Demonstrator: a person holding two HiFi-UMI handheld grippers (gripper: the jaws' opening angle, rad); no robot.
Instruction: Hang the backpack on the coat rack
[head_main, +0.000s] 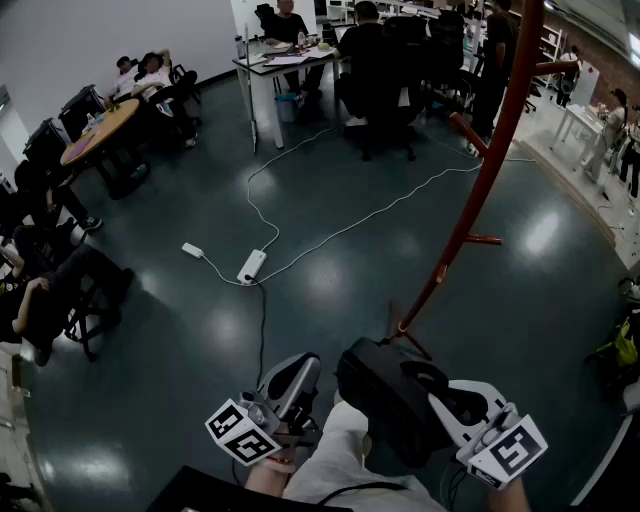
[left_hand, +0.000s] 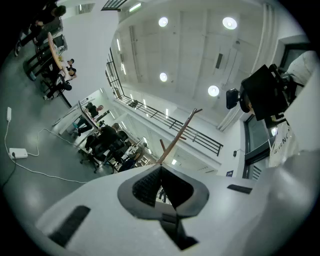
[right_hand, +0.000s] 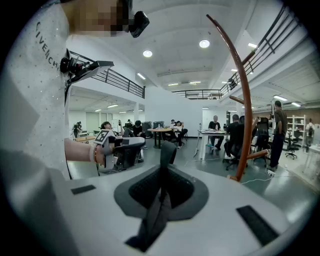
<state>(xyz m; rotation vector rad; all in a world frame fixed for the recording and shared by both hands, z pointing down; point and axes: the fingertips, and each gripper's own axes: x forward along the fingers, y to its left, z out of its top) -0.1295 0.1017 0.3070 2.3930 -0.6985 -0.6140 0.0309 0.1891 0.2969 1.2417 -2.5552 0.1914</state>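
The right gripper (right_hand: 162, 175) is pressed together on a black strap (right_hand: 167, 150) of the backpack (head_main: 388, 395), which sits low in front of the person. The left gripper (left_hand: 161, 182) is closed too, apparently on nothing, though its view is dim. To do the hang well, raise the strap high, keep its loop open, and drop it over an upturned peg (head_main: 466, 130) of the coat rack (head_main: 480, 200) beyond. Let go only once the peg carries the weight.
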